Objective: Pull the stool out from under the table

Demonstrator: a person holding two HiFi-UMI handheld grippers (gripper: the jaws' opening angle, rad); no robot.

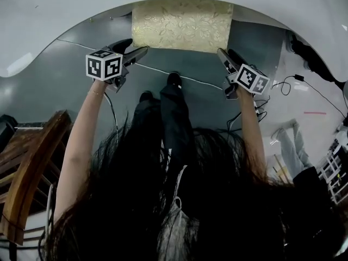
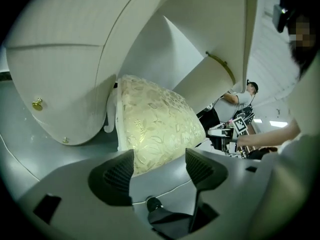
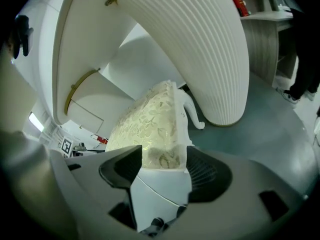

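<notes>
The stool [image 1: 182, 23] has a gold floral cushion and a white frame, and stands half under the white table [image 1: 49, 10]. My left gripper [image 1: 142, 51] is at its near left corner, my right gripper [image 1: 221, 53] at its near right corner. In the left gripper view the left gripper [image 2: 159, 170] is open; the cushion [image 2: 155, 124] lies just beyond the pads, with grey floor between them. In the right gripper view the right gripper [image 3: 162, 170] is open, and the stool's white frame corner [image 3: 160, 186] sits between its jaws below the cushion [image 3: 150, 119].
A ribbed white table pedestal [image 3: 210, 59] stands right of the stool. A wooden chair [image 1: 30, 162] is at my lower left. Cables [image 1: 296, 80] trail over the grey floor on the right. My own feet [image 1: 174, 80] are just short of the stool. Another person [image 2: 240, 98] stands far off.
</notes>
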